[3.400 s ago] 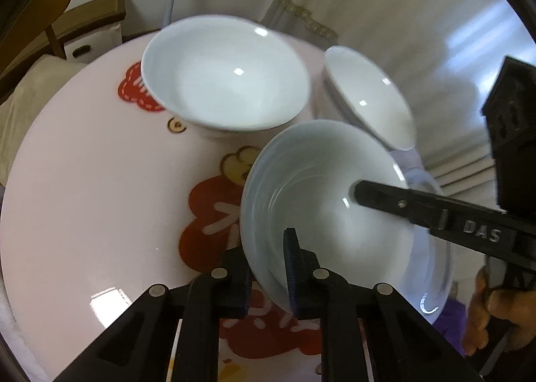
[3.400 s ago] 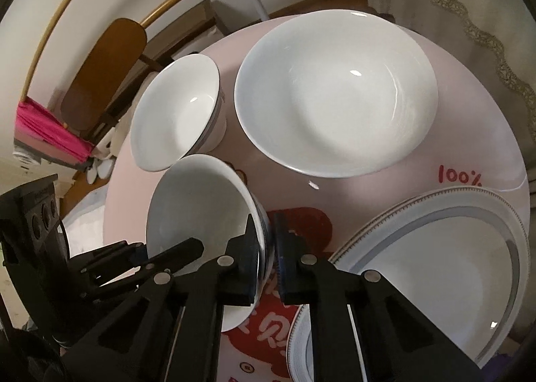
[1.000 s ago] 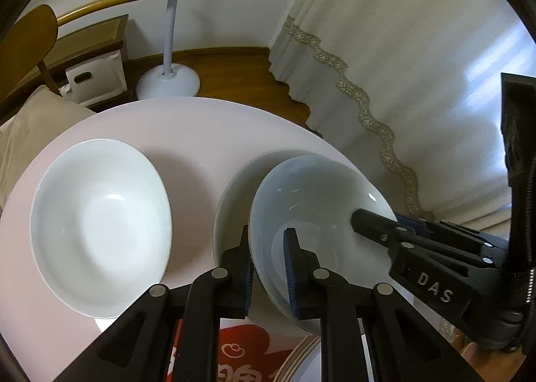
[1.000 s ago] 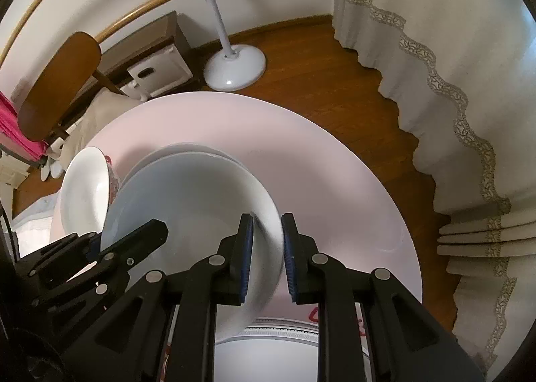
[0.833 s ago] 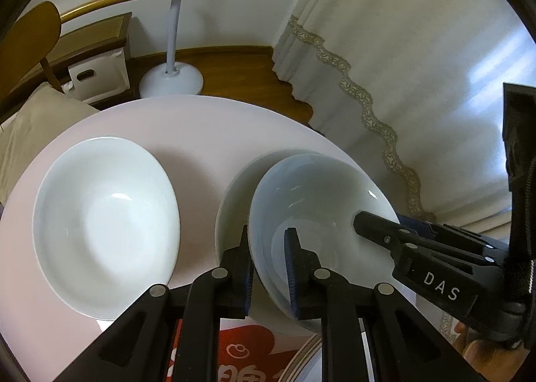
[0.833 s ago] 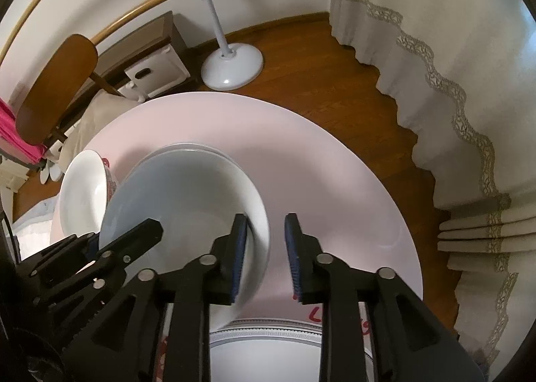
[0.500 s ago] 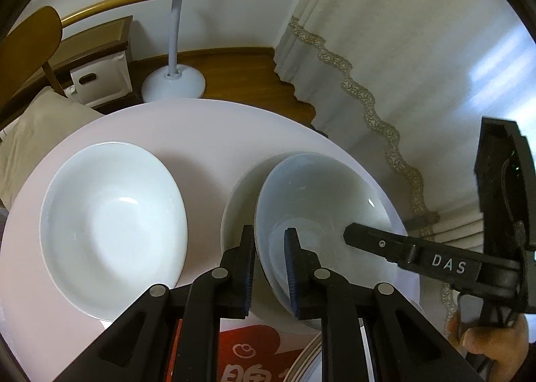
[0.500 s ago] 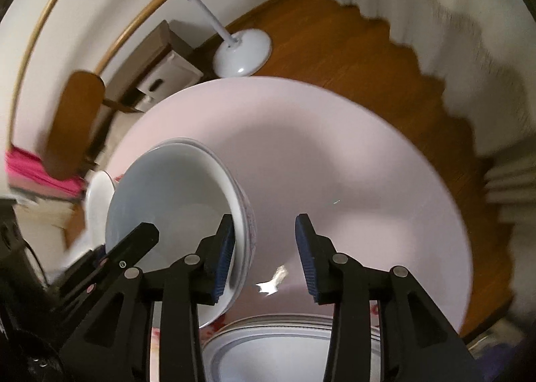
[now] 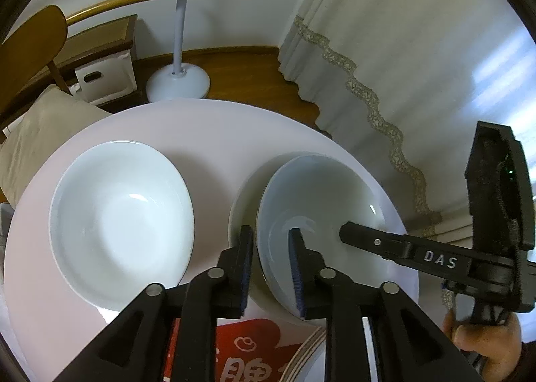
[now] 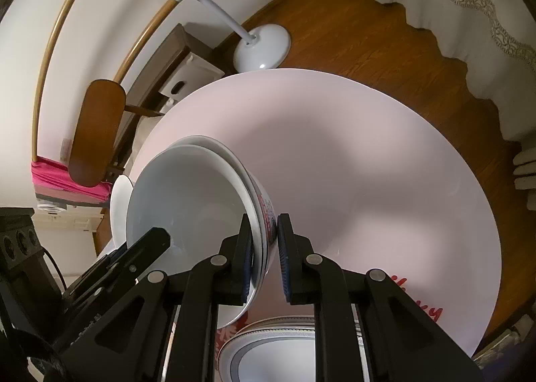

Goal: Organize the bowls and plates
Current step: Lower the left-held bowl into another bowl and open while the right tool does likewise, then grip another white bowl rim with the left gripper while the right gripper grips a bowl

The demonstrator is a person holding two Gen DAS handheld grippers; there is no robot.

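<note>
Nested bowls: a white upper bowl point(image 9: 321, 201) sits tilted inside a lower bowl point(image 10: 268, 211) with red print on its outer wall, at the right part of the round pink surface point(image 9: 207, 134).
Left gripper point(image 9: 269, 259): its jaws straddle the near rim of the upper bowl; they have just been opening, with a gap at the outer pad.
Right gripper point(image 10: 264, 258): its jaws have just been closing and now clamp the rims of both nested bowls together.
Wide bowl point(image 9: 120, 224): rests alone on the left of the surface, apart from the nested pair.
Plate point(image 10: 278, 348): grey-banded, near edge, just below the right gripper.
Hand point(image 9: 485, 345): holds the right gripper's handle.
</note>
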